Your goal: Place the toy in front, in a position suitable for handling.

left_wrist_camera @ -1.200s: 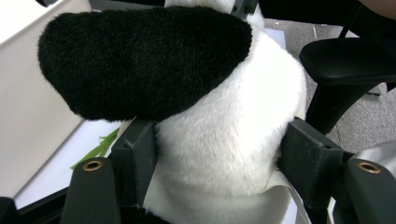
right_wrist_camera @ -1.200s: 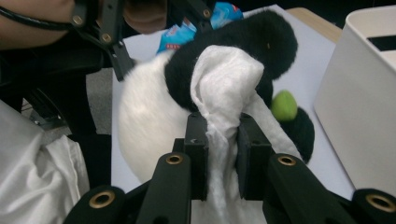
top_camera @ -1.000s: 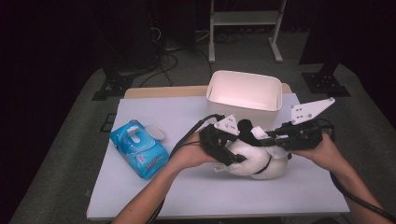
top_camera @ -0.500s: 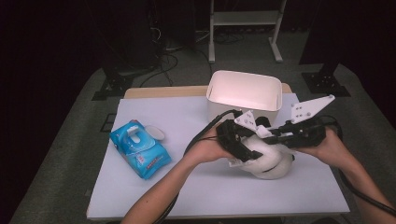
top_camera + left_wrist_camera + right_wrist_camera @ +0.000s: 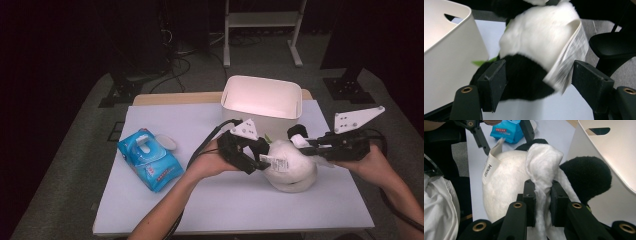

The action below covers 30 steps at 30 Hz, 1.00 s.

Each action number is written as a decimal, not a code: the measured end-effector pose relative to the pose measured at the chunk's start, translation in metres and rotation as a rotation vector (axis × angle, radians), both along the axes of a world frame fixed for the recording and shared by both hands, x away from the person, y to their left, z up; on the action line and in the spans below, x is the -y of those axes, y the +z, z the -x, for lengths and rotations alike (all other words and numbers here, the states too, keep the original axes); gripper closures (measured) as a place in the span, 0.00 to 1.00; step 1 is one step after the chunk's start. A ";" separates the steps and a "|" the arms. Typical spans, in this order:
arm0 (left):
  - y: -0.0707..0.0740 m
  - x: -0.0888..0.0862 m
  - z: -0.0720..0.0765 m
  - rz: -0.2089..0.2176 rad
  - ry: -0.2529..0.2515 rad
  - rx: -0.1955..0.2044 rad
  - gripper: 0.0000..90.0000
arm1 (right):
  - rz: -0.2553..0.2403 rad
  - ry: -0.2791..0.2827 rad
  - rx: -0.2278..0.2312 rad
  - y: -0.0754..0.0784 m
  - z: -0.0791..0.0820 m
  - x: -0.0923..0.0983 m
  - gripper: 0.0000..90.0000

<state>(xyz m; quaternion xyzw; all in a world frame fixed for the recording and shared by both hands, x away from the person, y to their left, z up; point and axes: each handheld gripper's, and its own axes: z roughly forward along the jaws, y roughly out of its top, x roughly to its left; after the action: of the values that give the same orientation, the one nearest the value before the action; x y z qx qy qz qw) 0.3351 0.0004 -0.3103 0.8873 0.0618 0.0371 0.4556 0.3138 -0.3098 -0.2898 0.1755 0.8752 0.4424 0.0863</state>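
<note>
A black-and-white plush panda [image 5: 290,162] lies on the white table [image 5: 225,210] in front of a white bin [image 5: 280,122]. My left gripper [image 5: 257,162] is at its left side. Its jaws have just been opening and stand open around the toy's black part [image 5: 524,82], with a paper label [image 5: 571,55] hanging by the right pad. My right gripper [image 5: 300,145] comes from the right. It is shut on a white fluffy flap [image 5: 544,165] of the panda, pinched between the pads of that gripper [image 5: 541,195].
A blue pack of wet wipes [image 5: 150,160] lies at the table's left. The bin's wall [image 5: 449,45] is close beside the toy. Dark stands and cables sit on the floor beyond the table. White cloth [image 5: 439,205] shows beside the right hand.
The panda and both grippers have shifted to the right, nearer the bin. The left hand has followed along the toy's left side.
</note>
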 end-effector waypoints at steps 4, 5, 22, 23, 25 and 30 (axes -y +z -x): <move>-0.013 -0.004 0.000 -0.013 0.004 -0.020 0.30 | -0.001 -0.021 0.000 0.000 0.001 0.009 0.85; -0.016 -0.004 -0.001 -0.014 0.005 -0.026 0.30 | -0.008 -0.024 -0.003 -0.001 0.001 0.011 0.85; -0.036 0.019 -0.007 0.015 -0.027 -0.066 0.33 | -0.088 -0.015 0.001 -0.006 0.006 0.019 0.85; -0.034 0.018 -0.007 0.011 -0.027 -0.059 0.33 | -0.097 -0.014 0.005 -0.005 0.006 0.018 0.85; -0.029 0.015 -0.007 0.008 -0.024 -0.051 0.33 | -0.113 -0.009 0.008 -0.004 0.006 0.017 0.85; -0.014 0.002 -0.006 -0.007 -0.006 -0.028 0.33 | -0.134 0.004 -0.007 -0.004 0.001 0.009 0.85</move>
<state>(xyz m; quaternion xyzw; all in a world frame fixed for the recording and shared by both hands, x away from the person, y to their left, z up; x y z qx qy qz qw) 0.3414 -0.0012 -0.3247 0.8894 0.0654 0.0235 0.4519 0.3125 -0.3191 -0.2939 0.1805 0.8444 0.4994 0.0705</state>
